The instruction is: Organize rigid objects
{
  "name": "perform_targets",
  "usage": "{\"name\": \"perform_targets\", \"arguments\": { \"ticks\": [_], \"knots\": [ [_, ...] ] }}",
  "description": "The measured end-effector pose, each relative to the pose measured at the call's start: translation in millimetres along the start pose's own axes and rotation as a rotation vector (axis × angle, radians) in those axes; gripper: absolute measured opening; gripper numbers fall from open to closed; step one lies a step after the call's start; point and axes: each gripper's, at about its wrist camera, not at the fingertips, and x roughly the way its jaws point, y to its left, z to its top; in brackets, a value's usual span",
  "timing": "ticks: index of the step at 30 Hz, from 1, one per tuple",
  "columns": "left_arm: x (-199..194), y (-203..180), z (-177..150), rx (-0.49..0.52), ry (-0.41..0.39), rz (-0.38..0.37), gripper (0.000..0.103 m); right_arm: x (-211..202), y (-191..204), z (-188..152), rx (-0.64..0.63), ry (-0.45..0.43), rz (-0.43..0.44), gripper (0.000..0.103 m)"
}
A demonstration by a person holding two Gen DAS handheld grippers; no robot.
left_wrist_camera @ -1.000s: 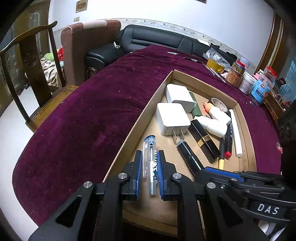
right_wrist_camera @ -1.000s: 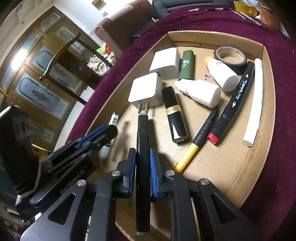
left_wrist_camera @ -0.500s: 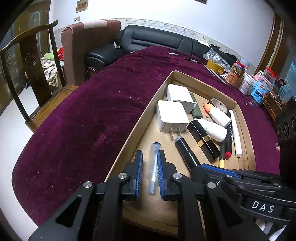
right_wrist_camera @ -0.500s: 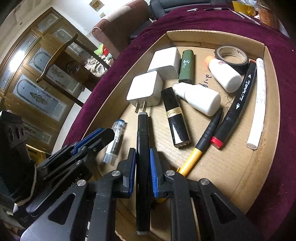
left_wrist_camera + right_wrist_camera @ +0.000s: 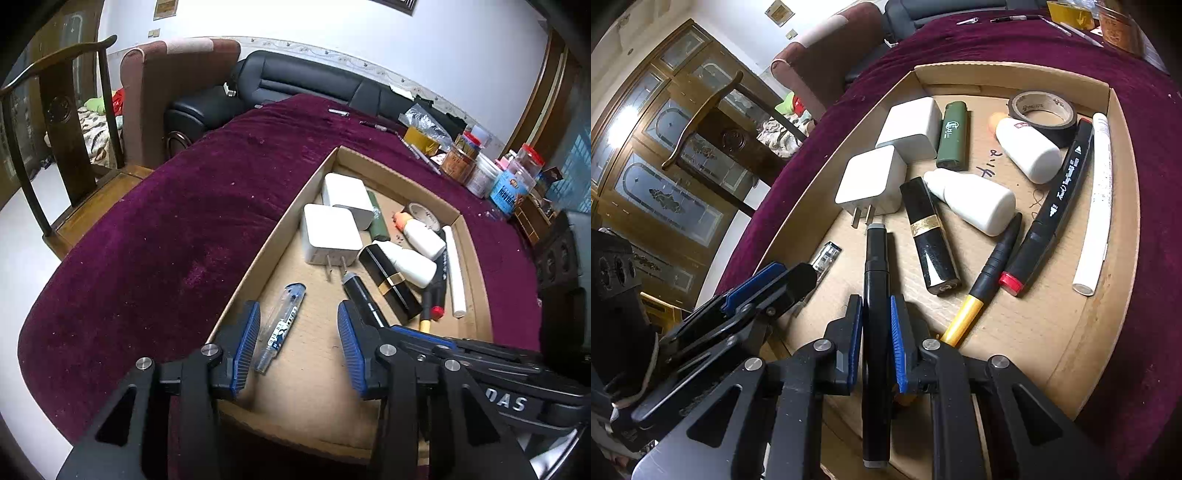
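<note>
- Cardboard tray (image 5: 476, 258) on the purple velvet table (image 5: 166, 229) is seen from the left wrist. The left gripper (image 5: 297, 347) is spread wide with nothing held, and the clear pen (image 5: 282, 326) lies on the tray floor between its blue pads, nearer the left one. That drop-off looks done, so a pull-back is probably called for next.
- Part of the black marker (image 5: 360, 295) is blocked by the right finger there.
- From the right wrist, the right gripper (image 5: 875, 345) is clamped on the black marker (image 5: 876, 258), tip just short of the white charger (image 5: 873, 181) prongs. A set-down beside the lipstick tube (image 5: 929, 236) seems next. Contact with the tray floor can't be made out.
</note>
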Motion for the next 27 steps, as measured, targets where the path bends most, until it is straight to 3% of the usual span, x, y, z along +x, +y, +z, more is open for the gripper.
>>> {"name": "perform_targets", "arguments": {
  "ticks": [9,19,22,27],
  "knots": [
    [-26.7,2.7,4.7,-0.034,-0.062,-0.054,0.066,-8.0,6.0,-0.5,-0.014,-0.017,-0.008,0.014],
    [-35.1,-17.3,3.3,-0.002,-0.052,-0.102,0.066,-59.2,-11.0,-11.7,-0.034,-0.140,-0.020,0.014],
    [-46.3,-24.5,3.1,0.017,-0.077,-0.126,0.066,-96.6,-43.7,-19.2,-0.005,-0.213,-0.081,0.014],
    [-52.6,-41.2,0.5,0.039,-0.089,-0.187,0.068,-173.6,-145.4,-37.3,0.169,-0.333,-0.267,0.014]
  ]
}}
